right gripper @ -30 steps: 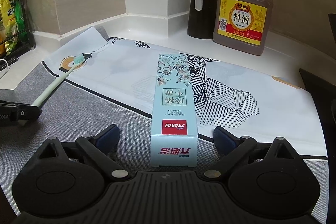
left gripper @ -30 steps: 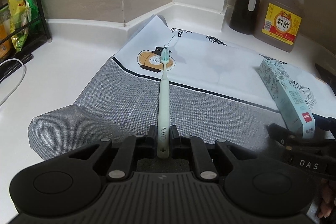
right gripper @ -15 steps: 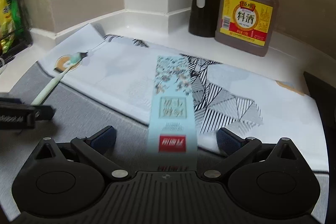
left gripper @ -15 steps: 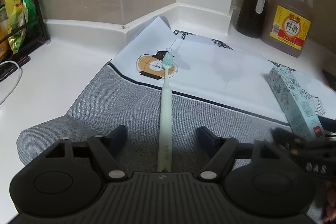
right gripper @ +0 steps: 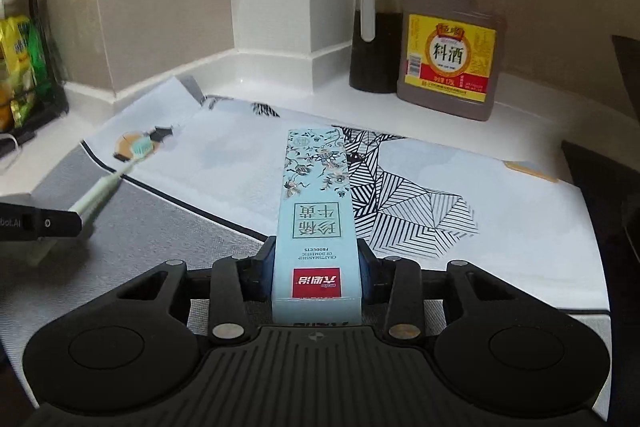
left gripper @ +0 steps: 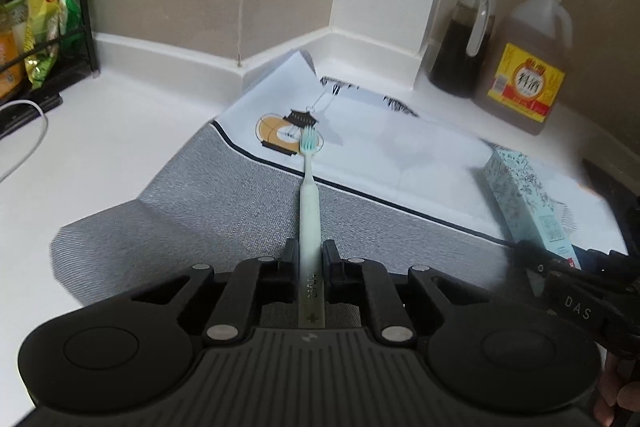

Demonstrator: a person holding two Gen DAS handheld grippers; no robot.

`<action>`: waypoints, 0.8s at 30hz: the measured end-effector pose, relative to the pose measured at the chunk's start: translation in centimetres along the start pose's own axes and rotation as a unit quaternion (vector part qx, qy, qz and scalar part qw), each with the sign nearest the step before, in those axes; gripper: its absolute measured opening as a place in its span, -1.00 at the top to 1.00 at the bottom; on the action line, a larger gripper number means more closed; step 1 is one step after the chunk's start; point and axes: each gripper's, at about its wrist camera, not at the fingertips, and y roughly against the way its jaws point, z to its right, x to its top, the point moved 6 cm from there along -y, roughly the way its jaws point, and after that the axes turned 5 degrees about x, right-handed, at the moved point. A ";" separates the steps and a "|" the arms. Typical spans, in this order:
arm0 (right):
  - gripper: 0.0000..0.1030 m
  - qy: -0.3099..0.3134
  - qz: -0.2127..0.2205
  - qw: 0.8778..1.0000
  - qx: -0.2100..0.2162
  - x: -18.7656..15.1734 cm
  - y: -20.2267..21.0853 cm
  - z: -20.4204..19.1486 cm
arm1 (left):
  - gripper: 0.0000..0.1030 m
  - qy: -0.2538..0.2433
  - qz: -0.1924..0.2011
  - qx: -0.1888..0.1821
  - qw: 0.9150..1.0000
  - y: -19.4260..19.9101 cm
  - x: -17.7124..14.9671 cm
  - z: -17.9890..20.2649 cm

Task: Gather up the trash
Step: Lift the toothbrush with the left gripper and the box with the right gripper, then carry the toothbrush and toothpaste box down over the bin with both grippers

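Both pairs of jaws have just been closing, each with a thing between them. The left gripper, wide apart half a second ago, now clamps the handle end of the pale green toothbrush, whose bristled head points toward twelve o'clock over the lantern print on the mat. The right gripper, wide open before, now presses its pads against both sides of the light blue toothpaste box, red label nearest the camera, its far end reaching toward twelve o'clock across the mat's black line pattern.

In my judgement this means both pieces of trash are now secured at once, and what remains is lifting them off the surface and carrying them to a bin; no bin shows in either view.

As for containers, a dark-liquid dispenser bottle and a large jug with a yellow cap, mostly full of brown liquid, stand side by side against the wall at about one o'clock in the right wrist view. A wire rack at ten o'clock in the left wrist view holds yellow and green snack packets. Whether the toothpaste box holds anything cannot be told.
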 end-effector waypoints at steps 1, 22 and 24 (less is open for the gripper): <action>0.20 -0.002 0.006 1.000 0.002 0.0 0.6 -0.1 | 0.75 0.002 0.005 -0.002 1.000 0.6 0.0 -0.1; 0.19 0.044 0.086 0.990 0.098 -4.3 15.9 -5.5 | 0.75 0.006 0.036 -0.016 0.999 14.7 -6.6 -1.6; 0.19 0.058 0.090 0.988 0.114 -5.2 17.6 -6.6 | 0.76 0.002 0.039 -0.015 0.999 16.0 -7.8 -2.0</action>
